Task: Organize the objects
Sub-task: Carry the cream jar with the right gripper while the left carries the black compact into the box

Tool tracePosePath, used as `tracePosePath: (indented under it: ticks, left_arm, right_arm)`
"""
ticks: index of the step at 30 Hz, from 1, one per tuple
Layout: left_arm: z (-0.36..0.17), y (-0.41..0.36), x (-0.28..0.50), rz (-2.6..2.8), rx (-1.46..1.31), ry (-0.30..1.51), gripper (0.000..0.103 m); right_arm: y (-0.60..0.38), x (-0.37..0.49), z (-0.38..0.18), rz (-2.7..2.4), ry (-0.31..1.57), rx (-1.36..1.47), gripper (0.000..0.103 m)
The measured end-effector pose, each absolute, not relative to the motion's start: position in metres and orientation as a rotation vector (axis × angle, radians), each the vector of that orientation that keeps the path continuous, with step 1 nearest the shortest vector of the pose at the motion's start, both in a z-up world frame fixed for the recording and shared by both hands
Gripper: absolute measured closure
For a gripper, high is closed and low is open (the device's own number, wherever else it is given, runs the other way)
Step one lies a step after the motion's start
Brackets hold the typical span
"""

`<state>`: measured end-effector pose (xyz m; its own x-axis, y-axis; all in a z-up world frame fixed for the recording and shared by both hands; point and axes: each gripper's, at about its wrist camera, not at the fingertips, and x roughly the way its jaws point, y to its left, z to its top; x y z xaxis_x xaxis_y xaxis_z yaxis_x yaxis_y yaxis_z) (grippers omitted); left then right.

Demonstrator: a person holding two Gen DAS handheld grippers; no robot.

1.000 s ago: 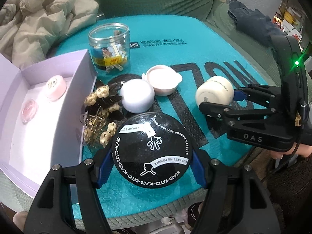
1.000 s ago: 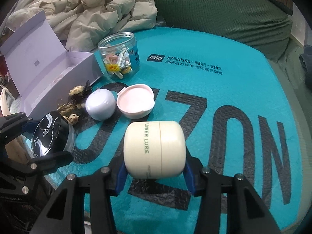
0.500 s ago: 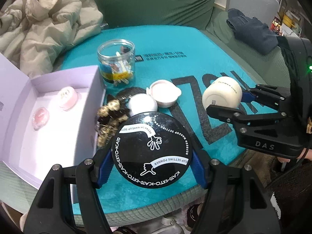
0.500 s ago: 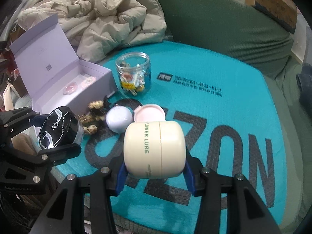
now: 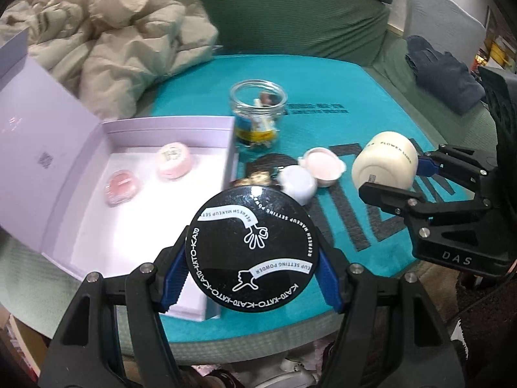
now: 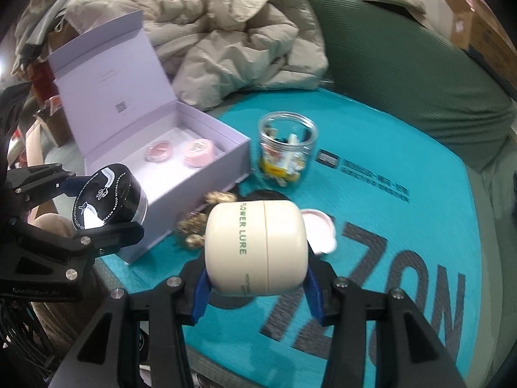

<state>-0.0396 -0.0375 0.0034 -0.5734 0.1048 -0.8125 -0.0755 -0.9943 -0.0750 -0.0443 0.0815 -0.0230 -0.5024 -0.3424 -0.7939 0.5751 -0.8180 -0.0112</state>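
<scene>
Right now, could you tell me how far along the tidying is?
Done: two pink pots sit in the lilac box. In hand: left gripper holds the black powder jar, right gripper the cream jar. Left: white ball, pink dish, gold trinkets.

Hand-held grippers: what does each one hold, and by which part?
The left hand-held gripper clamps the black powder jar by its round sides. The right hand-held gripper clamps the cream jar across its two ends.
</scene>
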Motion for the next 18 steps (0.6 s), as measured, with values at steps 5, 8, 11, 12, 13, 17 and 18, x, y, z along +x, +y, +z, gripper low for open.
tracePosePath:
  ticks: [5,8,11,12,13,17,18]
  left_arm:
    - [0.006,-0.062,-0.029,2.740,-1.419,-0.075,0.036]
    - [0.006,-0.077,-0.023,2.764,-1.435,-0.100,0.036]
    - [0.004,-0.090,-0.016,2.786,-1.451,-0.138,0.036]
    - [0.003,-0.094,-0.014,2.789,-1.457,-0.150,0.036]
    - [0.002,-0.099,-0.012,2.795,-1.463,-0.163,0.036]
    - [-0.001,-0.111,-0.008,2.811,-1.485,-0.202,0.036]
    - [-0.002,-0.114,-0.007,2.816,-1.487,-0.212,0.036]
  right_arm:
    - [0.055,-0.039,-0.023,-2.255,0.396,1.111,0.053]
    - [0.041,-0.035,-0.024,-2.222,0.411,1.102,0.053]
    - [0.028,-0.030,-0.026,-2.189,0.426,1.095,0.053]
    - [0.024,-0.030,-0.027,-2.181,0.427,1.095,0.053]
    - [0.021,-0.029,-0.028,-2.172,0.429,1.095,0.053]
    - [0.005,-0.027,-0.033,-2.128,0.442,1.099,0.053]
    - [0.002,-0.027,-0.034,-2.119,0.444,1.098,0.053]
